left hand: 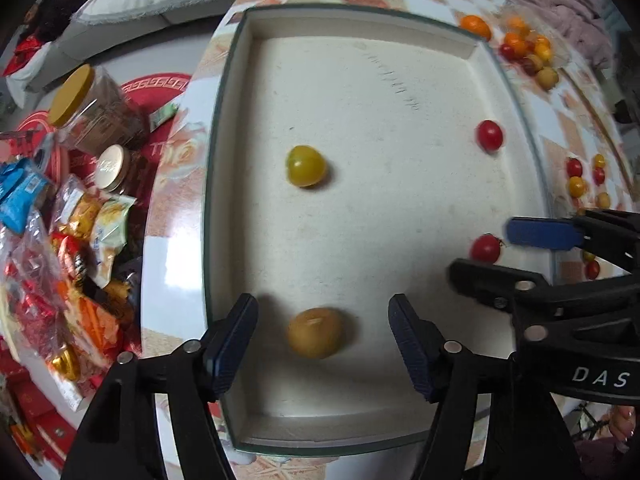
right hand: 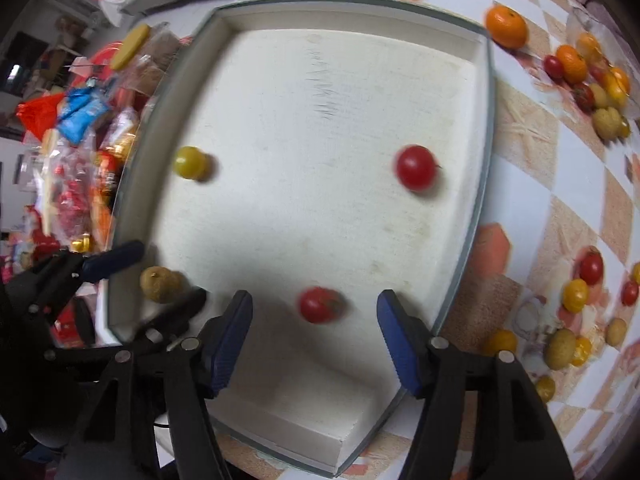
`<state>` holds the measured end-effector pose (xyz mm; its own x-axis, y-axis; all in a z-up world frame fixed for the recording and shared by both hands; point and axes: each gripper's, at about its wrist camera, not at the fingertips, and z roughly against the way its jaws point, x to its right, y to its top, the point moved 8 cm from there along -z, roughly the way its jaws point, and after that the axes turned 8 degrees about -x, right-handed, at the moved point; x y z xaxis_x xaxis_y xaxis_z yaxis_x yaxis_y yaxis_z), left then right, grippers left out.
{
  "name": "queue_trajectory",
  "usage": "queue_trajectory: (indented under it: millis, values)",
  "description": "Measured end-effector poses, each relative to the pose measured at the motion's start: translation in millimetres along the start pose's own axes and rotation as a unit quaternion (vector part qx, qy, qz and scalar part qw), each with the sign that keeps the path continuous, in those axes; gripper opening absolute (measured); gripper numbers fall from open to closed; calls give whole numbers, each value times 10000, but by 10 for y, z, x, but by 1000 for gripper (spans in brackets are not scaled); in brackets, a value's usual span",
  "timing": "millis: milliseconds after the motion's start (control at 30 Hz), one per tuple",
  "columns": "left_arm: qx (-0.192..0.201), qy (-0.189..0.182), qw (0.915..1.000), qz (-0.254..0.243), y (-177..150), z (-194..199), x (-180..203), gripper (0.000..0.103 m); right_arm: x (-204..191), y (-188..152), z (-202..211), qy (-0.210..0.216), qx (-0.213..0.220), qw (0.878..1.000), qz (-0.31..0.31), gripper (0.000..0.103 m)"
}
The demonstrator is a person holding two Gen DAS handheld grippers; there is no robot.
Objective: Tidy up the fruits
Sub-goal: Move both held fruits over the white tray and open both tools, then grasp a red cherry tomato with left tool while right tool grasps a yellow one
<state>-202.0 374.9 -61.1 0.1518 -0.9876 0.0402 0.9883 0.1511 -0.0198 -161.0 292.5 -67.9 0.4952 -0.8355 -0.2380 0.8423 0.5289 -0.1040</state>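
Fruit lies inside the white tray [left hand: 500,80]: a brownish longan [left hand: 315,332] at six o'clock between the spread jaws of the left gripper [left hand: 322,344], untouched. The right gripper [right hand: 314,332] gapes likewise around a blurred red tomato [right hand: 320,305]. At nine o'clock, the snack packets [left hand: 60,240] are too smeared to read.

Both wrist views close above, sharing white tray [left hand: 240,240]
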Motion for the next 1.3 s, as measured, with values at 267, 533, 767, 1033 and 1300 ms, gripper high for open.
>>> queue_trajectory:
  millis: [267,533,767,1033,1300]
  values:
    - [-39,103,9999,-52,-21,79,5,70,37,-23,351,-111,415,9991,-39,80]
    - [93,91,9995,-294,84,284,220,70,473,-218,603,-83,601,9953,-755,82]
    - [198,27,9965,-815,245,411,746,70,1132,-592,738,-207,669,9869,-1456,82]
    - [297,-224,9899,-1369,494,518,1557,70,1997,-1030,850,-223,734,9665,-2450,82]
    - [253,-247,9849,-1694,760,321,2221,70,2618,-1030,972,-134,867,9511,-2961,82]
